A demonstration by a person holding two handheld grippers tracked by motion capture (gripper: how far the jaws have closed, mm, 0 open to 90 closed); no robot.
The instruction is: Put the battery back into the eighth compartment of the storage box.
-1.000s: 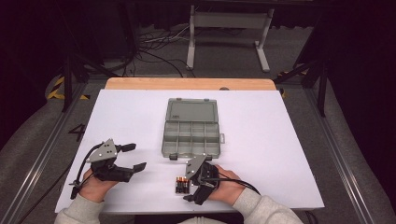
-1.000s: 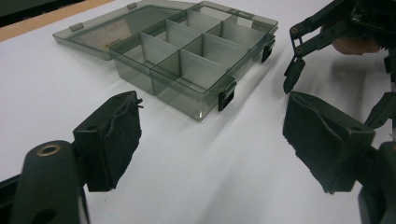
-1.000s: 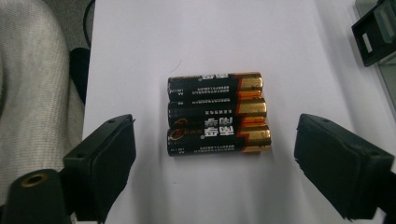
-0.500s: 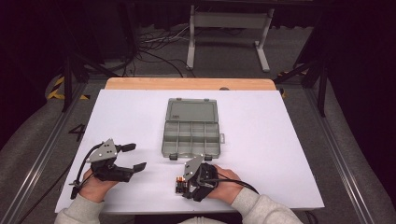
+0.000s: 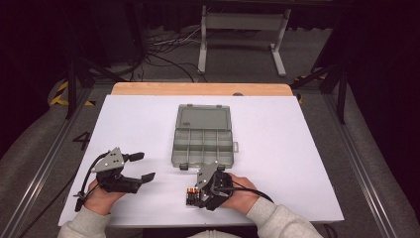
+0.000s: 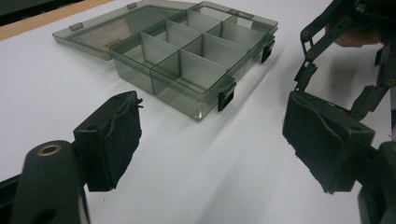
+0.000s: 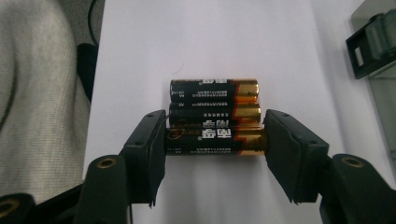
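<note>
A smoky transparent compartment box (image 5: 203,141) lies open on the white table (image 5: 307,163), lid flat toward the far edge, dividers bare. Beyond the table, cables (image 5: 163,54) sprawl on the floor beside a grey metal stand (image 5: 242,29).

The table top (image 5: 297,148) is white, with a strip of pale wood (image 5: 198,89) along its far edge. The organiser box (image 5: 203,136) in the middle is smoky, see-through grey, its open lid the same tint, with small black latches (image 6: 226,99) on its near side. Three batteries (image 7: 215,116) lie near the right gripper (image 7: 215,149): each black with a gold-orange end, pale lettering and a red mark on the nearest. Both grippers are black; the left gripper (image 5: 138,166) carries a grey three-cornered plate, and its pads (image 6: 122,135) are matt black. The person's sleeves (image 5: 277,220) are light grey. The floor around is dark grey, with yellow-and-black striped tape (image 5: 62,94) at the far left.
</note>
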